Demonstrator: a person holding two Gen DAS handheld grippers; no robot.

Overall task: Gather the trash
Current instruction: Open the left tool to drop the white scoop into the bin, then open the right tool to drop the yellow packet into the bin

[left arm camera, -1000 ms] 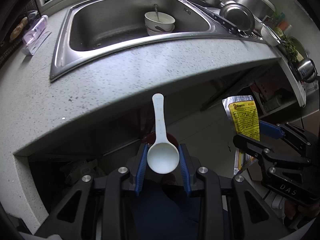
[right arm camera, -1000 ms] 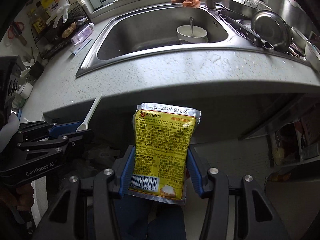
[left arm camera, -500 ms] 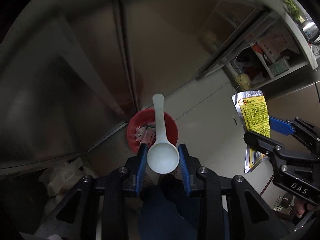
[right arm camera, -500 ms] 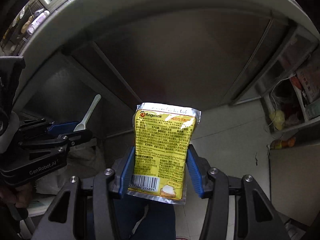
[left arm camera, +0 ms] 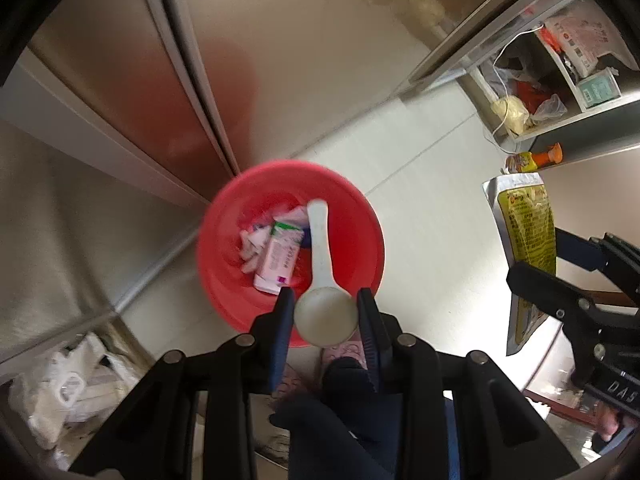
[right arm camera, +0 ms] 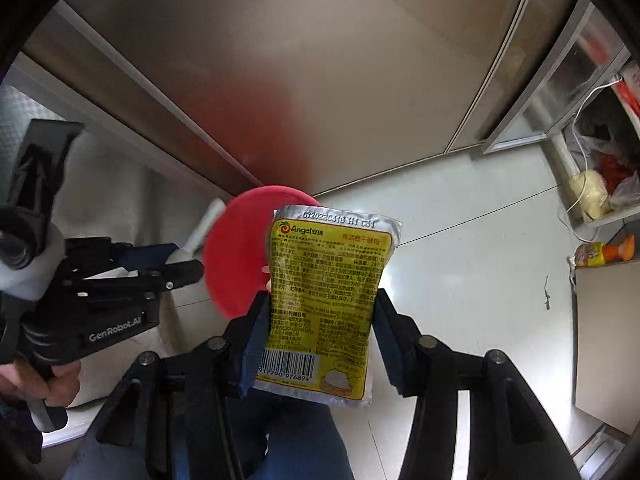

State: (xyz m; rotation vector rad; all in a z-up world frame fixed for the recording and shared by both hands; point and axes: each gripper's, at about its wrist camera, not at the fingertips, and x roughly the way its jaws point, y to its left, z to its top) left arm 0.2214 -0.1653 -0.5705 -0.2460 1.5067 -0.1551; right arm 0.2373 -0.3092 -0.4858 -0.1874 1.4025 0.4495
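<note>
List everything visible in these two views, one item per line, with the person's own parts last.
bin: one, red, on the floor by the steel cabinet, under the left tool
trash in bin: several, white and pink packets, at the bin's bottom
spoon: one, white plastic, bowl clamped in the left tool, handle over the bin
packet: one, yellow and silver, clamped in the right tool
bottle: one, yellow and orange, lying under the right shelf
plastic bags: a white heap, lower left
left tool: one, black with blue pads
right tool: one, black with blue pads
hand: one, gripping the left tool's handle
</note>
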